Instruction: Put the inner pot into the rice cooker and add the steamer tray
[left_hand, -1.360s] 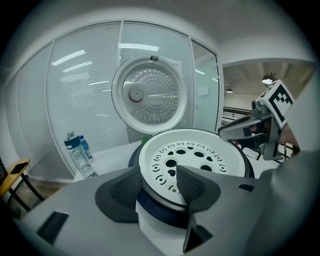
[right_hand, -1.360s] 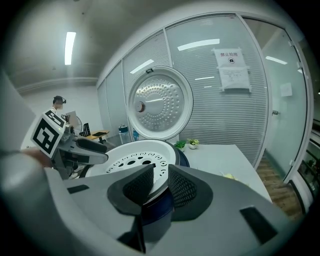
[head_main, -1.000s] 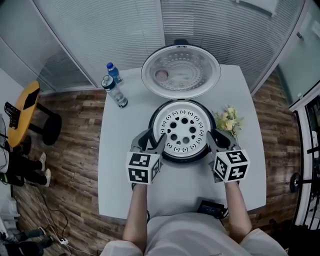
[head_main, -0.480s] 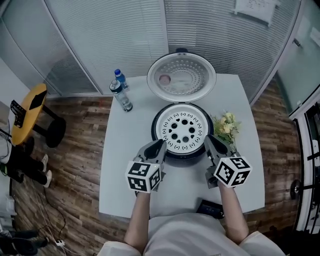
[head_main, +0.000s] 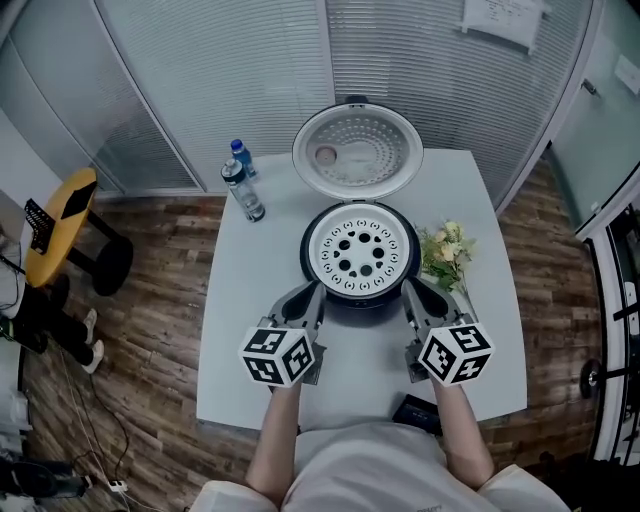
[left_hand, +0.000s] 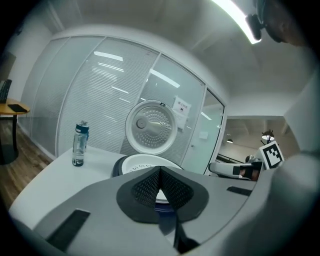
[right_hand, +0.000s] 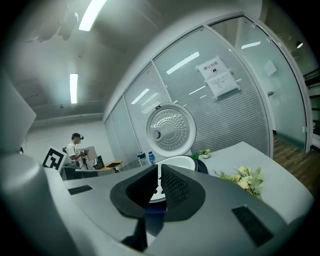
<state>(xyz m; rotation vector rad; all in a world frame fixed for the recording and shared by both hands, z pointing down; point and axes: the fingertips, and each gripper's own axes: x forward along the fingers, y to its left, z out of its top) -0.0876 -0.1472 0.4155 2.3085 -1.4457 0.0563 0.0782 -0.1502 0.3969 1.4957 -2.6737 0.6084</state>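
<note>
The black rice cooker (head_main: 306, 262) stands mid-table with its lid (head_main: 357, 152) swung up behind it. A white steamer tray (head_main: 359, 252) with round holes sits in its mouth and hides whatever is under it. My left gripper (head_main: 315, 292) hovers just in front of the cooker's left side, shut and empty. My right gripper (head_main: 408, 288) hovers at the front right; its jaws have just been closing, and only a sliver with nothing in it is left between them. The left gripper (left_hand: 160, 170) and right gripper (right_hand: 160, 170) both look at the tray (left_hand: 142, 162) (right_hand: 182, 162) over their tips.
Two water bottles (head_main: 240, 185) stand at the table's back left. A small bunch of flowers (head_main: 445, 255) lies right of the cooker, close to my right gripper. A dark flat device (head_main: 415, 412) rests at the table's (head_main: 240, 330) front edge. A yellow side table (head_main: 55, 225) stands far left.
Both grippers have drawn back from the cooker's sides toward me and risen a little. Their jaws, spread beside the cooker a second ago, have closed. The tray stays in the cooker.
</note>
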